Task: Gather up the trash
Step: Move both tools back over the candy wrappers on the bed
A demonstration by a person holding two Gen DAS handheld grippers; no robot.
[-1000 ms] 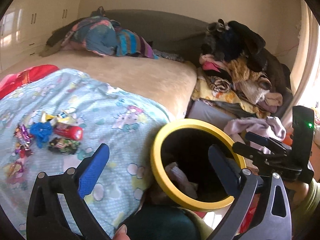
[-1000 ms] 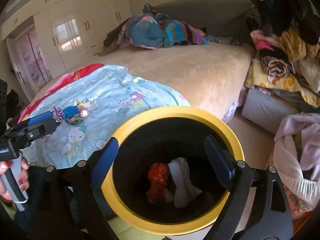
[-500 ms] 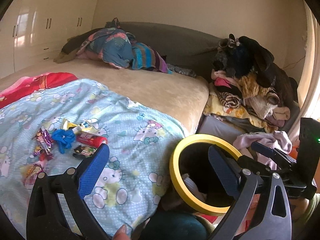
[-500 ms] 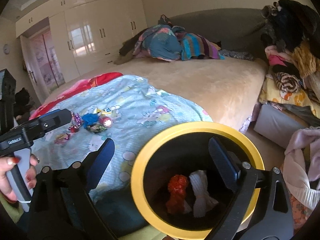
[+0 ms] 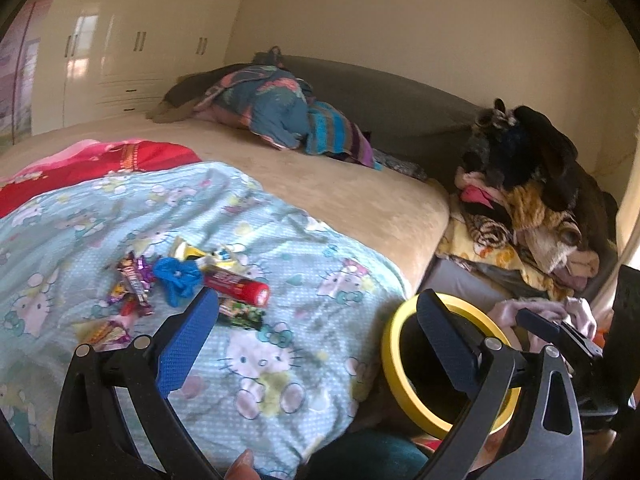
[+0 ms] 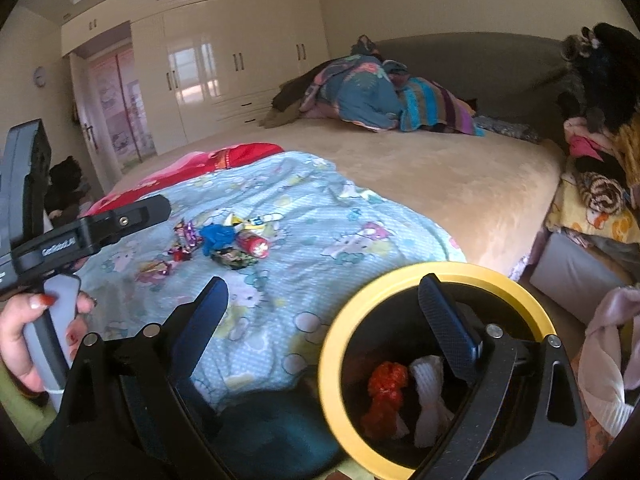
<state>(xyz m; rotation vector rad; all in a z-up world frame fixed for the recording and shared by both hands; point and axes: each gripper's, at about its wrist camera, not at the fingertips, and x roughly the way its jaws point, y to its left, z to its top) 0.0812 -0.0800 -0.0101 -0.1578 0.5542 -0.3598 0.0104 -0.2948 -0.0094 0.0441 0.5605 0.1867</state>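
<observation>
Trash [image 5: 192, 284] lies in a small heap on the blue blanket [image 5: 280, 248] covering the bed [image 5: 360, 200], wardrobes [image 6: 224, 76] behind. The yellow-rimmed bin [image 6: 440, 272] stands just beside the bed. My left gripper [image 5: 316, 340] and right gripper [image 6: 324, 312] both gape wide, holding nothing.

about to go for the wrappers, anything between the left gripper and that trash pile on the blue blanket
Nothing visible does. The open left gripper faces the pile of candy wrappers across bare light-blue cartoon-print blanket; the yellow-rimmed black bin sits off to the right.
</observation>
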